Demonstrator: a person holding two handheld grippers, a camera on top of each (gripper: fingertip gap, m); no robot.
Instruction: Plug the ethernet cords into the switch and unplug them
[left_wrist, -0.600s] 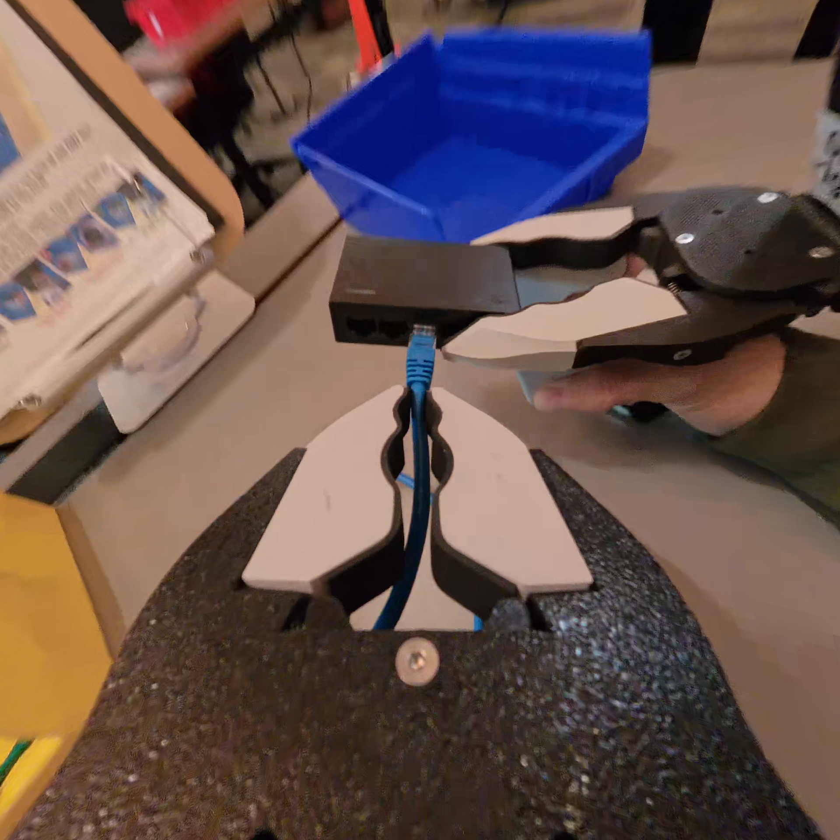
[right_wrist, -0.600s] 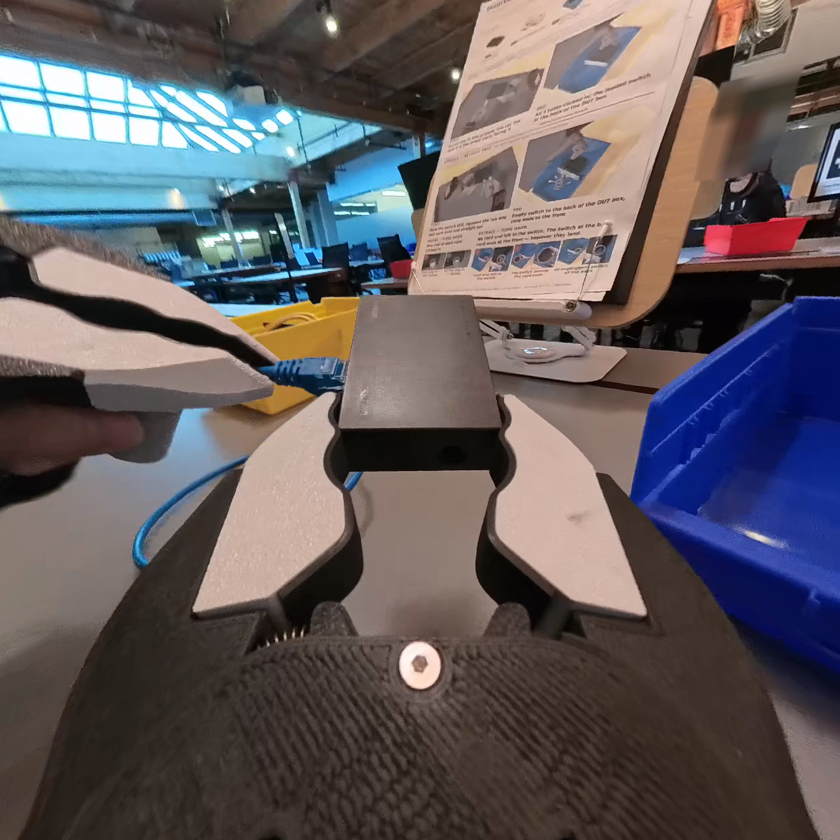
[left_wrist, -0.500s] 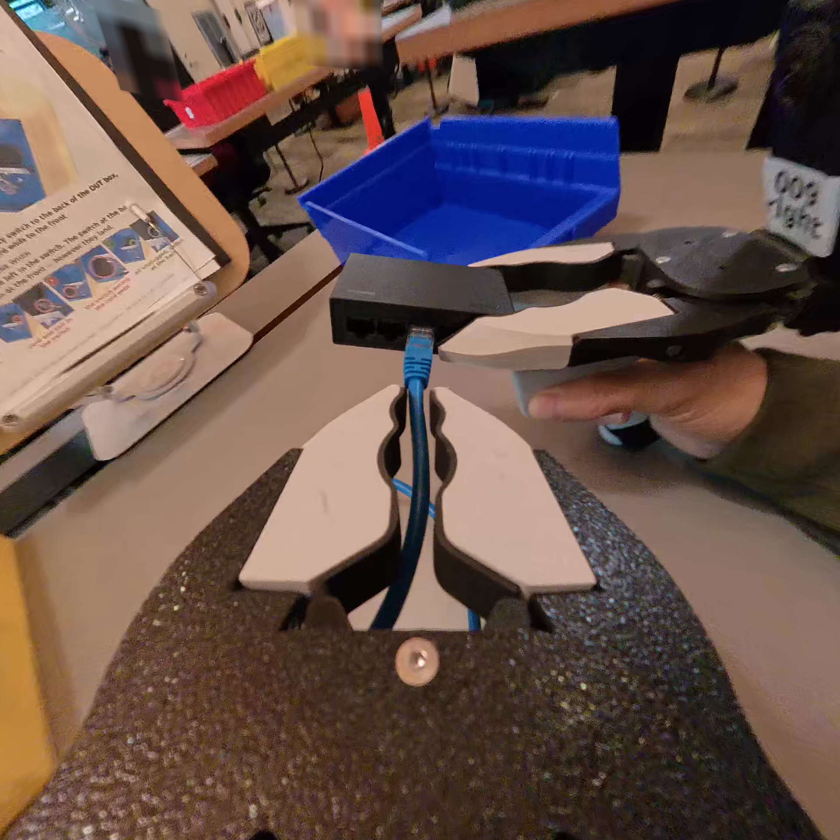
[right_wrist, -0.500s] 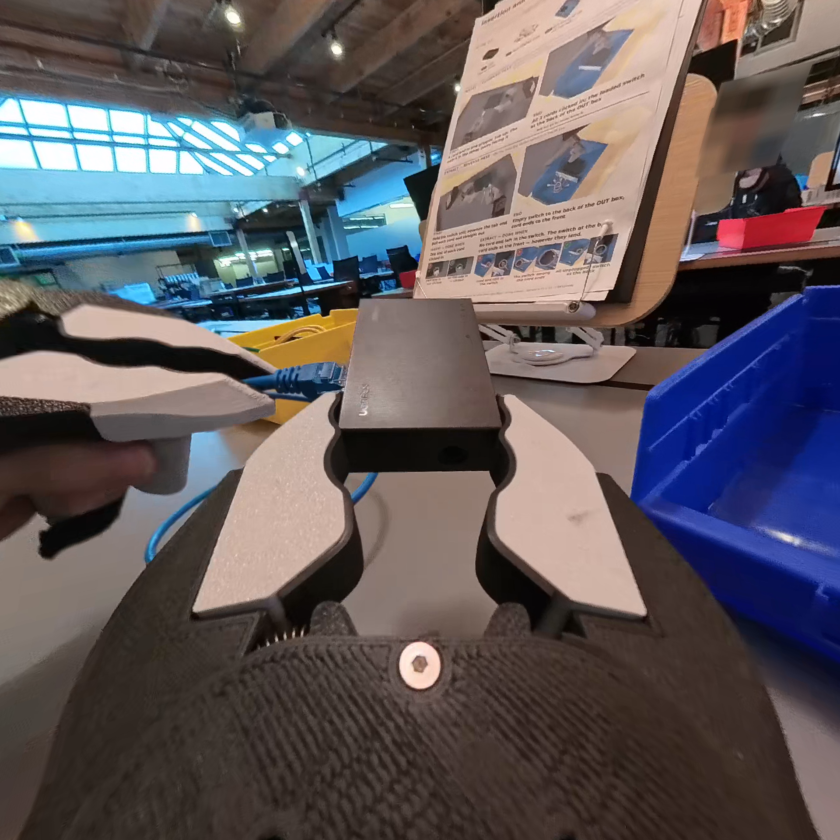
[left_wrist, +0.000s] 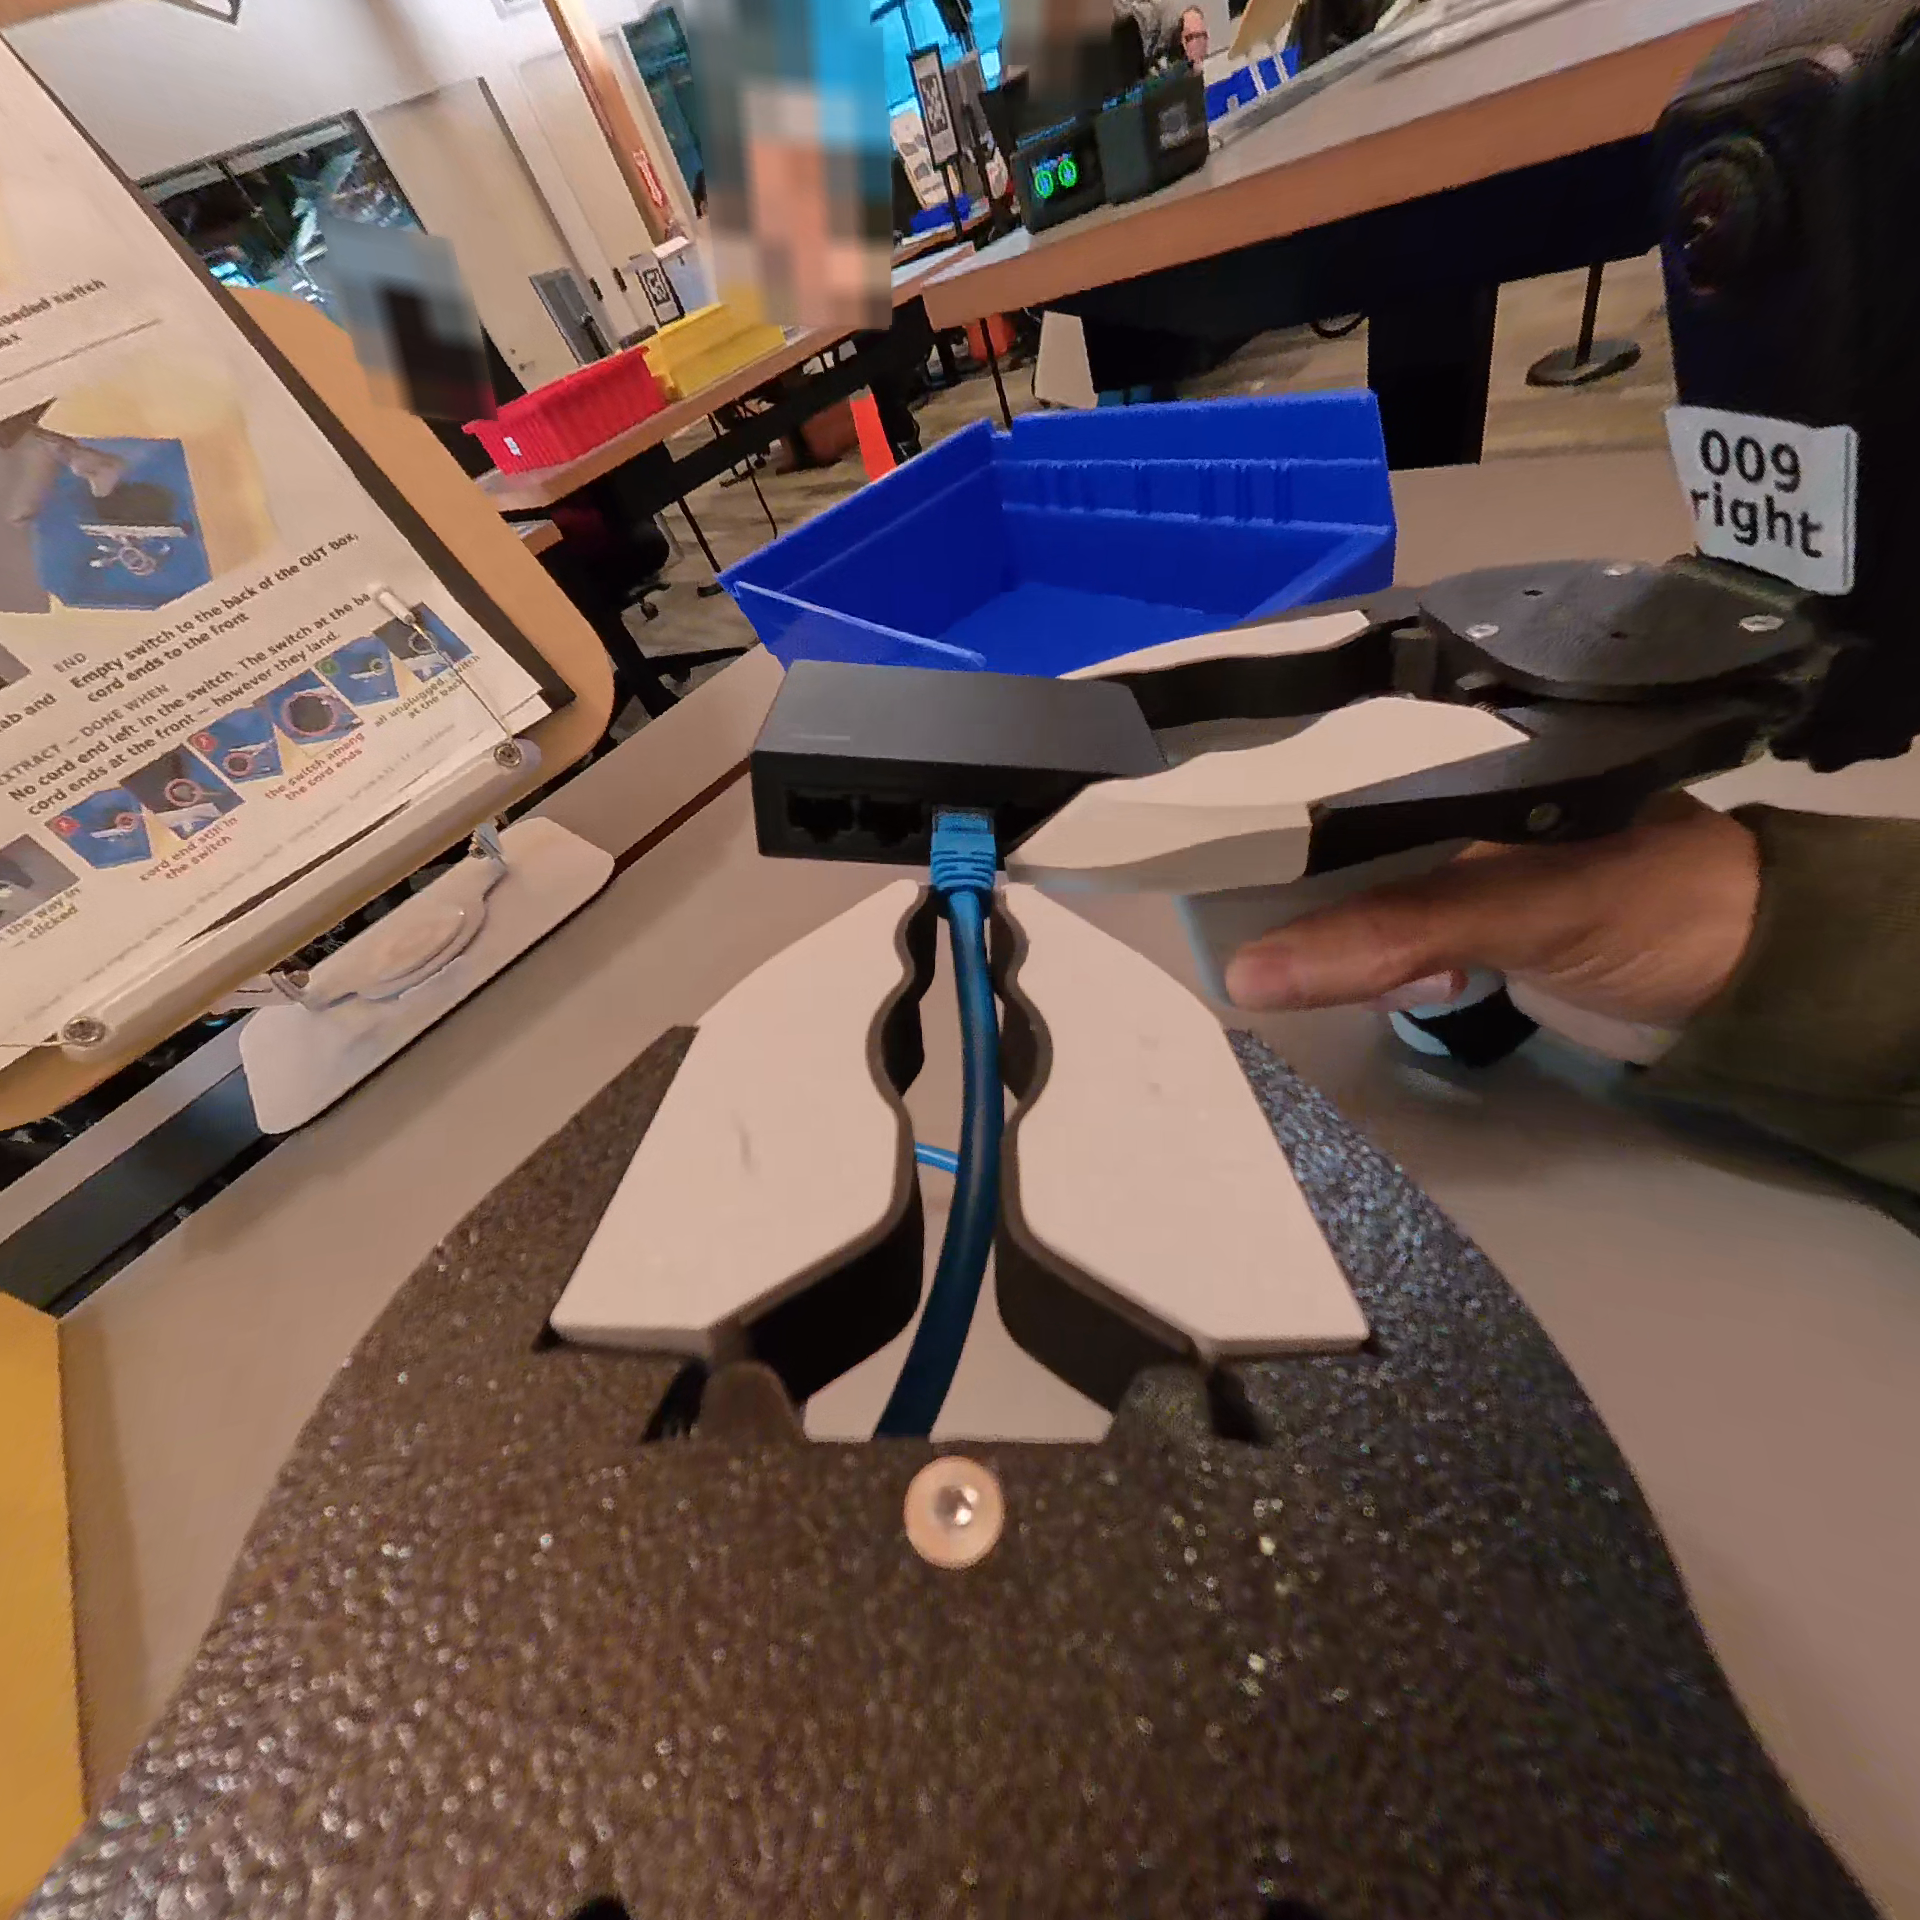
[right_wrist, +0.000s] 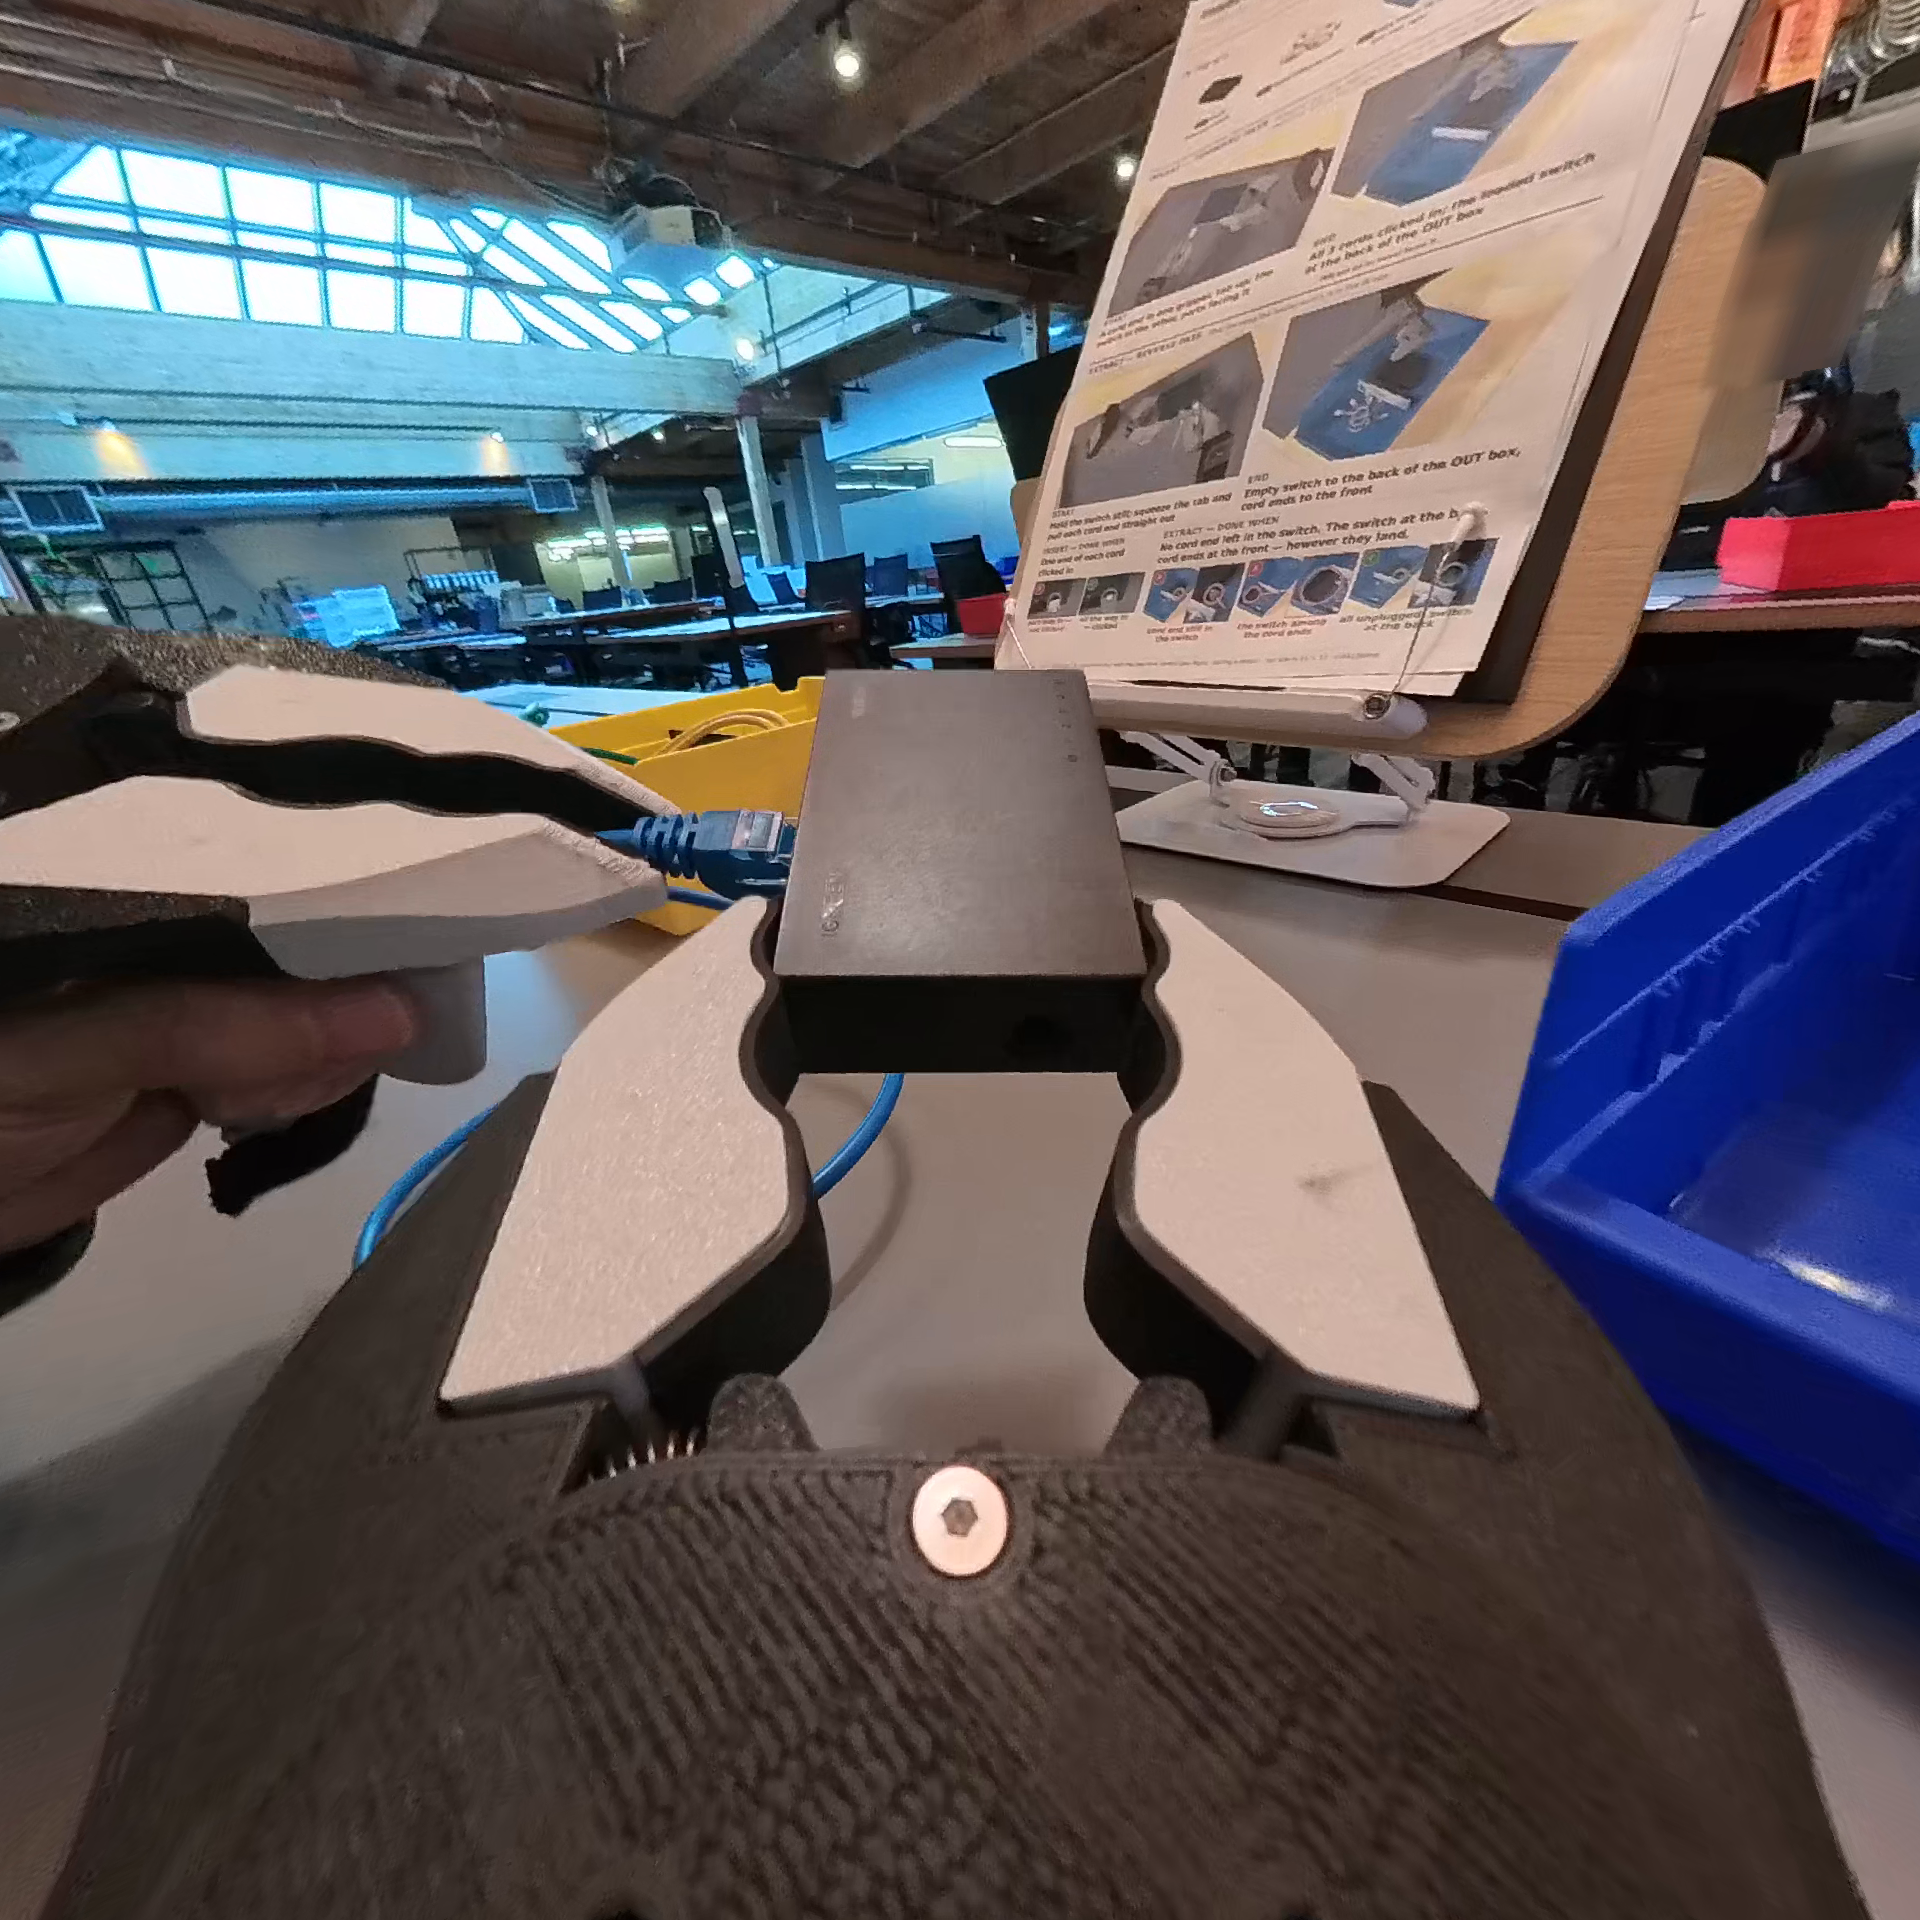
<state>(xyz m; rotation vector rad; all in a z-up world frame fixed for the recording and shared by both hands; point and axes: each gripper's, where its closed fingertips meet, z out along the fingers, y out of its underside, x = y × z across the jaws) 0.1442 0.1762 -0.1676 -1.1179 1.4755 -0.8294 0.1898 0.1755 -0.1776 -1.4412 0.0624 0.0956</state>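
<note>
A black switch (left_wrist: 940, 727) is held above the table by my right gripper (left_wrist: 1081, 758), which is shut on its end; it also shows in the right wrist view (right_wrist: 956, 831) between that gripper's fingers (right_wrist: 644, 1143). My left gripper (left_wrist: 956, 914) is shut on a blue ethernet cord (left_wrist: 971, 1091). The cord's plug (left_wrist: 961, 836) sits in a port on the switch's front face. In the right wrist view the left gripper (right_wrist: 634, 862) comes in from the left with the plug (right_wrist: 727, 842) against the switch's side. The cord loops (right_wrist: 436, 1174) on the table below.
A blue bin (left_wrist: 1081, 551) stands behind the switch, at the right in the right wrist view (right_wrist: 1745, 1143). An instruction sheet on a stand (left_wrist: 208, 675) is at the left. A yellow bin (right_wrist: 717, 748) with cords sits beyond the switch. A hand (left_wrist: 1507, 935) holds the right gripper.
Both grippers and the switch have risen and tilted a little. The plug has stayed at the switch's port. Both grips are unchanged.
</note>
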